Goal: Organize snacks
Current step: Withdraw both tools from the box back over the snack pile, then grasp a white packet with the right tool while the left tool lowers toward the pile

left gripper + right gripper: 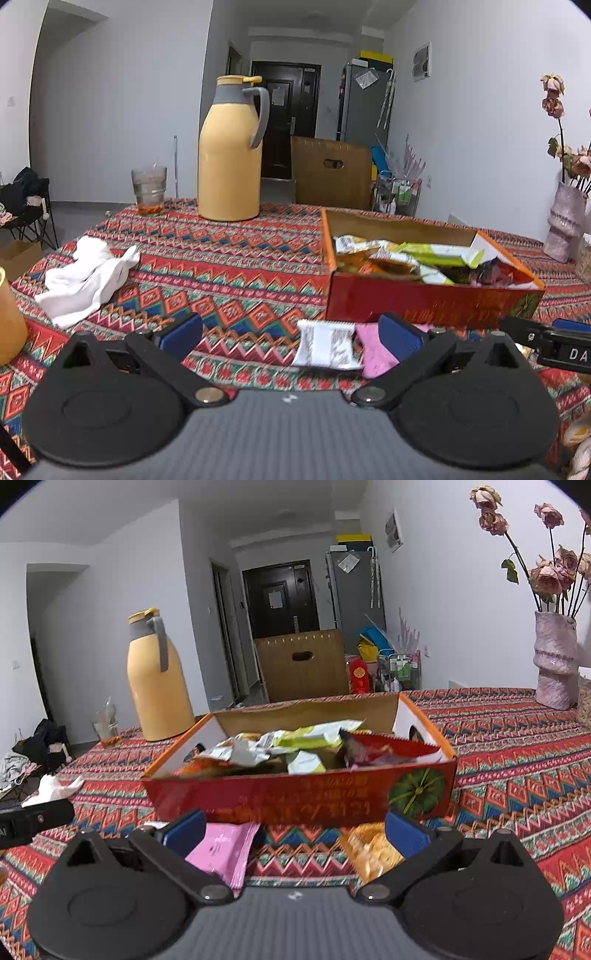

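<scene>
A white cloth (86,278) lies at the worktop's (229,266) left edge, a glass (149,190) and yellow thermos (231,151) along the far edge. Left tongs (291,332) gape over a white packet (327,343). Right tongs (295,830), released, straddle pink (225,849) and orange (373,853) packets beside the snack box (303,794).

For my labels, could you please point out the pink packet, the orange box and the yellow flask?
pink packet (221,849), right wrist view, its middle.
orange box (295,797), right wrist view, front wall.
yellow flask (229,166), left wrist view, body.
</scene>
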`<state>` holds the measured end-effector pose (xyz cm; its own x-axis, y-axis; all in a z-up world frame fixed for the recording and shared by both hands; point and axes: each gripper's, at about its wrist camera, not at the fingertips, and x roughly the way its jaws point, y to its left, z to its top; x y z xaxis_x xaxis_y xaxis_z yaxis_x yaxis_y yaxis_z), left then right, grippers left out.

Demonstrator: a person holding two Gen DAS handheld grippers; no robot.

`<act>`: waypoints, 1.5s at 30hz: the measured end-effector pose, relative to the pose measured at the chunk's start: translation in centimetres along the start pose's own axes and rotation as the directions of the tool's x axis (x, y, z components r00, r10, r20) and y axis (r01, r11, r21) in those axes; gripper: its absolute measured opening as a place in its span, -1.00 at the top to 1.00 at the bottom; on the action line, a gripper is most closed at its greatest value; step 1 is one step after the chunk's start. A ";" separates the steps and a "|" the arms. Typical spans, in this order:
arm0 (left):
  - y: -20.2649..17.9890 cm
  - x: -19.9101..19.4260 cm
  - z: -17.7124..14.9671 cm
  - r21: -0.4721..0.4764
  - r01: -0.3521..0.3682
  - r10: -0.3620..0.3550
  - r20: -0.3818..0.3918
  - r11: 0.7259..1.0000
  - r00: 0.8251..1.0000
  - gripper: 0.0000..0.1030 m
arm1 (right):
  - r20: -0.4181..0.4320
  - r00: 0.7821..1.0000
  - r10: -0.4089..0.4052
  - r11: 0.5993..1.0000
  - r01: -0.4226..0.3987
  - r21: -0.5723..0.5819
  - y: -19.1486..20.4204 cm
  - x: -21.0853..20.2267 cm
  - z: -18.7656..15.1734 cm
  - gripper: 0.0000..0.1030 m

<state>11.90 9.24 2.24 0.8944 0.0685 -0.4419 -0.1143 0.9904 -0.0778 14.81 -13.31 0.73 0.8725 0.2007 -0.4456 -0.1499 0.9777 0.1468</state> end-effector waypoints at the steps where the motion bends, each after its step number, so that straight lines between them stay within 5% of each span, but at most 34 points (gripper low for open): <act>1: 0.3 0.0 -0.3 -0.001 -0.002 0.002 -0.005 1.000 1.000 -1.00 | -0.004 1.000 0.005 1.000 -0.005 0.000 0.2 -0.1 -0.2 -1.00; 19: 2.7 1.3 -3.4 -0.044 0.024 -0.026 -0.059 0.999 0.998 -1.00 | -0.113 0.993 0.032 0.999 -0.035 -0.031 2.3 1.0 -3.3 -1.00; 39: 2.8 1.3 -3.6 -0.056 0.052 -0.056 -0.063 0.997 0.996 -1.00 | -0.225 0.973 -0.041 0.995 0.018 -0.101 4.1 2.6 -4.5 -1.00; 45: 2.8 1.5 -3.7 -0.056 0.045 -0.049 -0.071 0.997 0.996 -1.00 | -0.239 0.970 -0.038 0.994 0.012 -0.108 4.1 2.6 -4.8 -0.58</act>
<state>11.29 11.62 -1.93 0.8658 0.0109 -0.5003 -0.0977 0.9842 -0.1476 14.21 -8.45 -4.07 0.7411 0.1721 -0.6490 -0.1884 0.9811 0.0450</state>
